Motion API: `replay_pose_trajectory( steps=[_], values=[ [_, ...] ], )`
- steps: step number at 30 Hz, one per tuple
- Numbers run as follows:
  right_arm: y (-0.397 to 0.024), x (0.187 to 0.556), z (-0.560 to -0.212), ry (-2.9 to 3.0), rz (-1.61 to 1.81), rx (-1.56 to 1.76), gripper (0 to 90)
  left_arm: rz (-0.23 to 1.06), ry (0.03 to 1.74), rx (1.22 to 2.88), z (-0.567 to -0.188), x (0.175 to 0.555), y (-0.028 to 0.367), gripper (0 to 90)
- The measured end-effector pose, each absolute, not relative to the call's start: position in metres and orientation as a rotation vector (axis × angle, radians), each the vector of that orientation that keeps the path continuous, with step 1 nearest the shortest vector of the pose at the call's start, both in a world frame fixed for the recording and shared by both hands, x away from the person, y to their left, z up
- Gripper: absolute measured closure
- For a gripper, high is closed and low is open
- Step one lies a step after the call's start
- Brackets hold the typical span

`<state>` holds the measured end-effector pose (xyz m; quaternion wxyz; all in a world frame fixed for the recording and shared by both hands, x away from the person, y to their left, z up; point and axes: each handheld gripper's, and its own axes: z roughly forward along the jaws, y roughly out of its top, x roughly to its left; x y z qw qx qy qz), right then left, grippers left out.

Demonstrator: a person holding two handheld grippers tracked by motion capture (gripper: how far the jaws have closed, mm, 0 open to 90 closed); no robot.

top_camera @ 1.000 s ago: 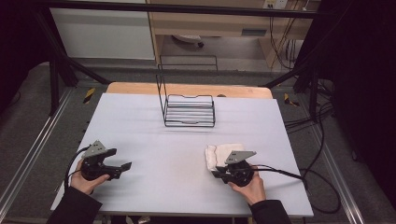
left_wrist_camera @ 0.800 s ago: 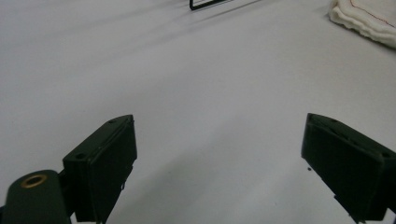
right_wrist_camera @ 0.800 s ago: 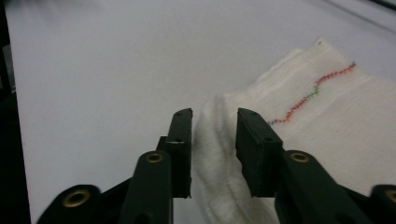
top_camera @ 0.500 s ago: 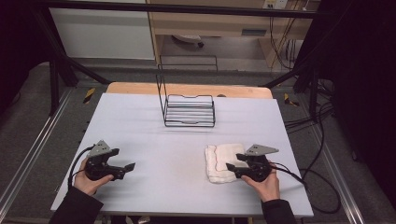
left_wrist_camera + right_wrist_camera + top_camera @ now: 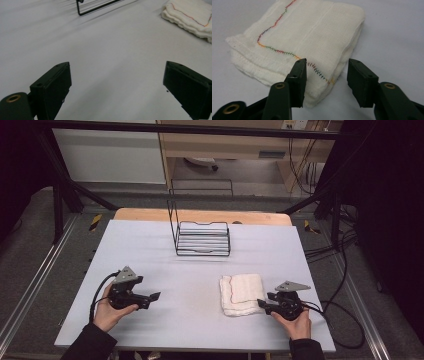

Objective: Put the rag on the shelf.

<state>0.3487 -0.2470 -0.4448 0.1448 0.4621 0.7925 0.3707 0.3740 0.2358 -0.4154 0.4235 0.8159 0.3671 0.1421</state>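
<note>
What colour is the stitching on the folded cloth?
Multicoloured: red, orange, green and dark thread along the hem of the cream folded cloth. The right gripper view shows it best.

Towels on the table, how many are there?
1. A folded white towel lies on the table's near right part, its corner between the right gripper's open jaws. The wire rack looks empty.

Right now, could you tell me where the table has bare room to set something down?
The table is bare left of the rack and down the middle, between the left gripper and the towel. It is tight at the towel's near corner, where the right gripper sits.
</note>
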Motion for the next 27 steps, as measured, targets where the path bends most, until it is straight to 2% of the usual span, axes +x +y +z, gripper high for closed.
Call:
replay_pose_trajectory(
  steps=[7, 13, 27],
  values=[
    [-0.244, 0.347, -0.449, 2.308, 1.067, 1.357, 62.8, 0.328, 0.871, 2.062, -0.408, 0.383, 0.189, 12.3],
    [-0.243, 0.346, -0.449, 2.303, 1.068, 1.391, 67.8, 0.327, 0.858, 2.094, -0.404, 0.398, 0.139, 18.5],
    [-0.243, 0.345, -0.449, 2.301, 1.070, 1.395, 71.3, 0.271, 0.861, 2.146, -0.417, 0.434, 0.061, 36.3]
  ],
)
